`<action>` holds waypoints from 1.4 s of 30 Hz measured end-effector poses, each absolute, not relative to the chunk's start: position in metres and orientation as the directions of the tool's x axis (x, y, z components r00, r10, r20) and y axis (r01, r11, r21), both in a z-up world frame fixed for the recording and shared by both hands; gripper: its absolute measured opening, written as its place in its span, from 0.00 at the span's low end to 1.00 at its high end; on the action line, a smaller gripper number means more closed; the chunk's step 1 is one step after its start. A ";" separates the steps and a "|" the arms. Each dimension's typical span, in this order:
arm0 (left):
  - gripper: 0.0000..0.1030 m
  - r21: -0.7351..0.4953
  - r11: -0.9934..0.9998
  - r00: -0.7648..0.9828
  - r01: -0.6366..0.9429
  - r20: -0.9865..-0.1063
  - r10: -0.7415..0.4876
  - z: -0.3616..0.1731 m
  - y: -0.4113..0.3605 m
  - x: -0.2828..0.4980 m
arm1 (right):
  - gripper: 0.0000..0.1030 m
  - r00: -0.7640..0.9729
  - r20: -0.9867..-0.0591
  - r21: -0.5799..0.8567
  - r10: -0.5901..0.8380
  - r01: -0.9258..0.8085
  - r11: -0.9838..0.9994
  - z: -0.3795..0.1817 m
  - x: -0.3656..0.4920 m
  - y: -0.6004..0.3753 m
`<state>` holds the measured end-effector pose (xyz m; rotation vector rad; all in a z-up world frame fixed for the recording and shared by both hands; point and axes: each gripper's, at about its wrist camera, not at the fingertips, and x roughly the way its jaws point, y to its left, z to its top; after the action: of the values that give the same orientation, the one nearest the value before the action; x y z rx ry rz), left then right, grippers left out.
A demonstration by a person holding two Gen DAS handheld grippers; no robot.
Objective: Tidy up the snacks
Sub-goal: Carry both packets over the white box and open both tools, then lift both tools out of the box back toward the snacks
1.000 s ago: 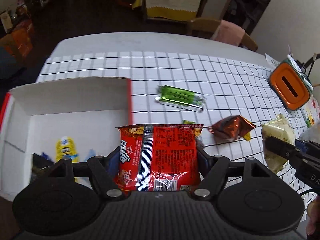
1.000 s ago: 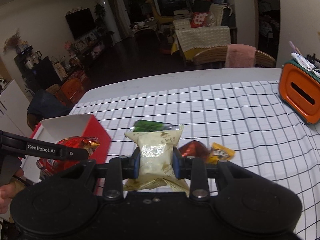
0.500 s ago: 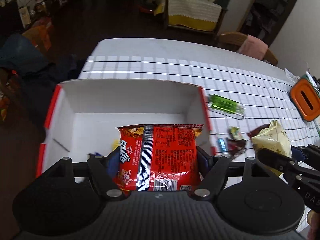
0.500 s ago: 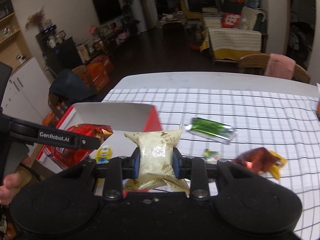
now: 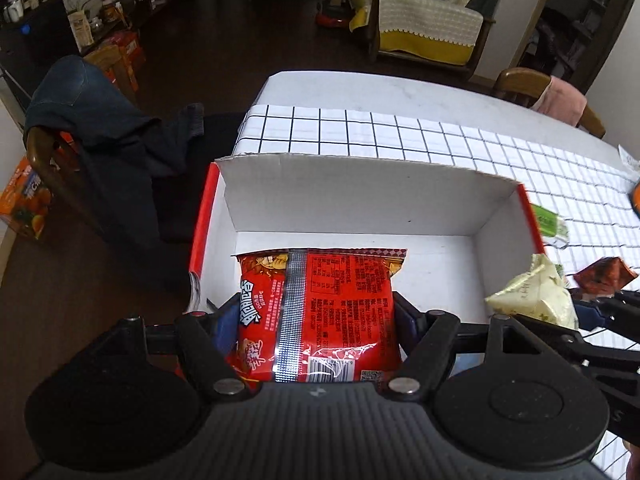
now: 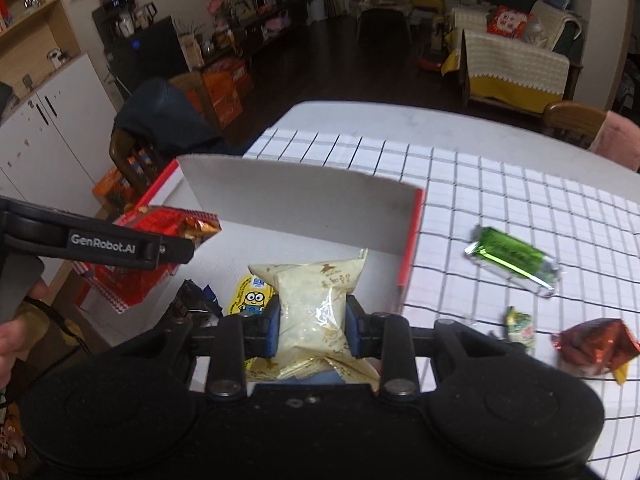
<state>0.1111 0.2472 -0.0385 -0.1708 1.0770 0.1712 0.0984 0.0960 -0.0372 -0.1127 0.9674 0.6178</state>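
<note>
Your two held packets hang over the box (image 6: pixel 296 208); right of your right jaws, three snacks lie on the tablecloth (image 6: pixel 520 200).

red packet (image 5: pixel 320 312): glossy plastic film with a silvery seam strip
pale packet (image 6: pixel 314 312): shiny, partly clear plastic wrap, crinkled
box (image 5: pixel 360 196): matt white cardboard inside, red outside
surface (image 6: pixel 500 200): smooth white cover with a black grid
green bar (image 6: pixel 512 258): metallic foil wrapper, glossy
left gripper (image 5: pixel 314 320): matt black plastic, metal screws
fingers (image 6: pixel 272 326): blue pads, look rubbery
chair (image 5: pixel 516 82): wood
</note>
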 end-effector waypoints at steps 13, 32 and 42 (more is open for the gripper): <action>0.72 -0.013 0.989 0.400 -0.151 -0.915 0.049 -0.061 0.242 0.130 | 0.29 0.322 -0.876 0.109 0.358 -0.591 0.799 -0.081 0.111 0.139; 0.71 0.003 0.992 0.375 -0.127 -0.926 0.050 -0.061 0.237 0.132 | 0.34 0.293 -0.895 0.104 0.336 -0.596 0.796 -0.087 0.106 0.146; 0.72 -0.025 0.992 0.422 -0.125 -0.906 0.031 -0.043 0.235 0.116 | 0.47 0.326 -0.845 0.178 0.423 -0.575 0.798 -0.057 0.097 0.126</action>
<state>0.1155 0.2353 -0.0429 -0.0935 1.1313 0.0977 0.0967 0.1260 -0.0568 -0.1650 1.0510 0.6581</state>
